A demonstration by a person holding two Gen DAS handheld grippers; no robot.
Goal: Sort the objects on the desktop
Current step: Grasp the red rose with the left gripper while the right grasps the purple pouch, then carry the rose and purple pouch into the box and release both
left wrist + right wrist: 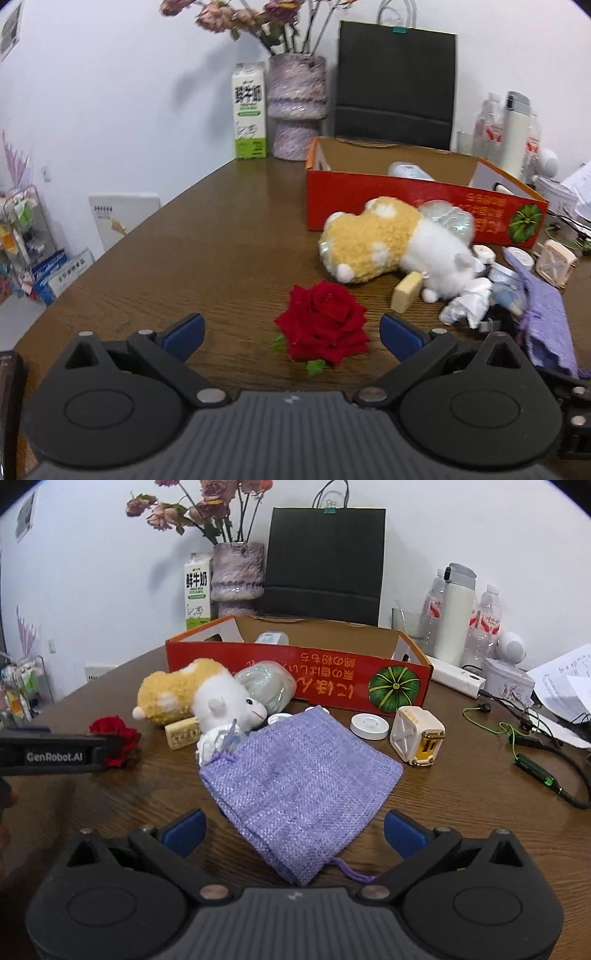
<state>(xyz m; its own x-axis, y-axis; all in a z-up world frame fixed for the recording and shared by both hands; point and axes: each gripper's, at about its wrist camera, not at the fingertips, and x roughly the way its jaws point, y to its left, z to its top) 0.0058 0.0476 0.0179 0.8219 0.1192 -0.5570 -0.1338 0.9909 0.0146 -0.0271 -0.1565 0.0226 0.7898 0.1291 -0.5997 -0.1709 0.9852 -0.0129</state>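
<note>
A red rose head lies on the brown table between the fingers of my open left gripper; it also shows in the right wrist view. A purple burlap pouch lies between the fingers of my open right gripper, its near end between the pads. A yellow and white plush toy lies in front of the open red cardboard box, with a small tan block and crumpled paper beside it. The left gripper's finger shows beside the rose in the right wrist view.
A cream charger cube, white round caps, a wrapped green item and a green cable lie near the box. A milk carton, vase, black bag, bottles and tin stand behind.
</note>
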